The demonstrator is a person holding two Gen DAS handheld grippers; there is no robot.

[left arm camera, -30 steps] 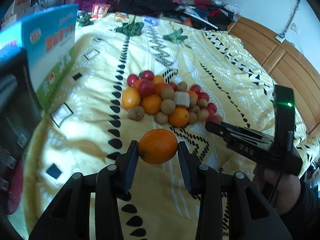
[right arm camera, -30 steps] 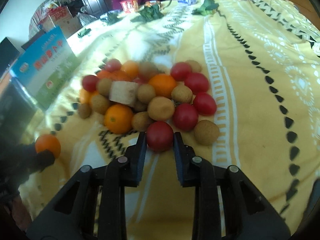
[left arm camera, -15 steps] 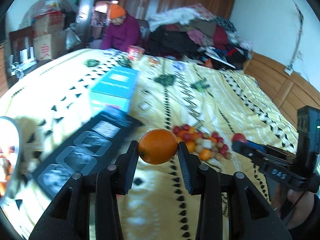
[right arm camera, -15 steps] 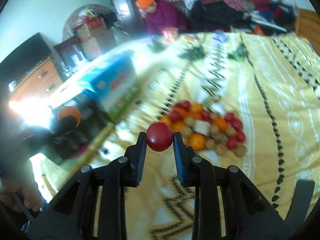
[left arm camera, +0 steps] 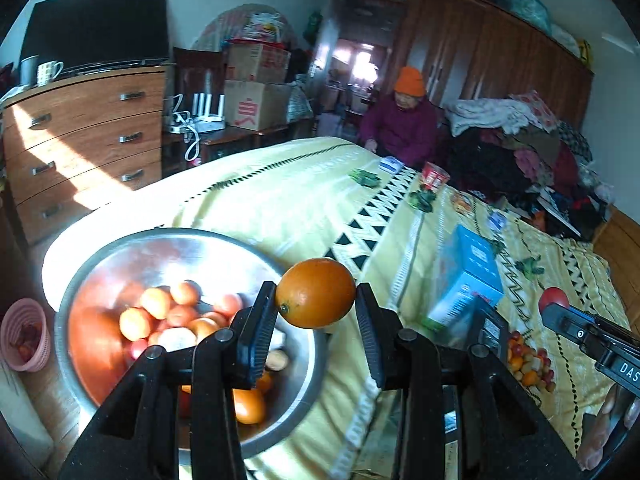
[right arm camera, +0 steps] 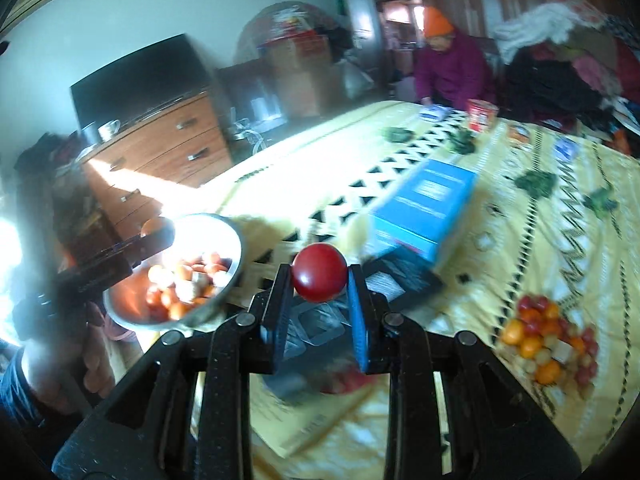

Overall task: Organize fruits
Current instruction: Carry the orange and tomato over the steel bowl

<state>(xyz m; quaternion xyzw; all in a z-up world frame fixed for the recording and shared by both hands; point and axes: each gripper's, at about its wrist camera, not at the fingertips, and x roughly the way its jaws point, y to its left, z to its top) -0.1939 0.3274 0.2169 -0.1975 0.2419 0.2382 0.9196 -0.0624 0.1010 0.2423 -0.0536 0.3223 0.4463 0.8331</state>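
Fingers of my left gripper [left arm camera: 316, 312] pinch a round orange fruit [left arm camera: 315, 293] just above the near rim of a fruit-filled steel bowl [left arm camera: 92, 256]. My right gripper [right arm camera: 316, 300] clamps a glossy red tomato [right arm camera: 319, 278] over the yellow patterned bedspread [right arm camera: 520, 240]. Letters "DAS" show on that gripper's side in the left view. Beyond, a blue carton [right arm camera: 424, 204] stands; its print is unreadable. Remaining heaped fruit [right arm camera: 548, 344] lies blurred at right.

bowl [right arm camera: 236, 240] — fruit blurred, unidentifiable
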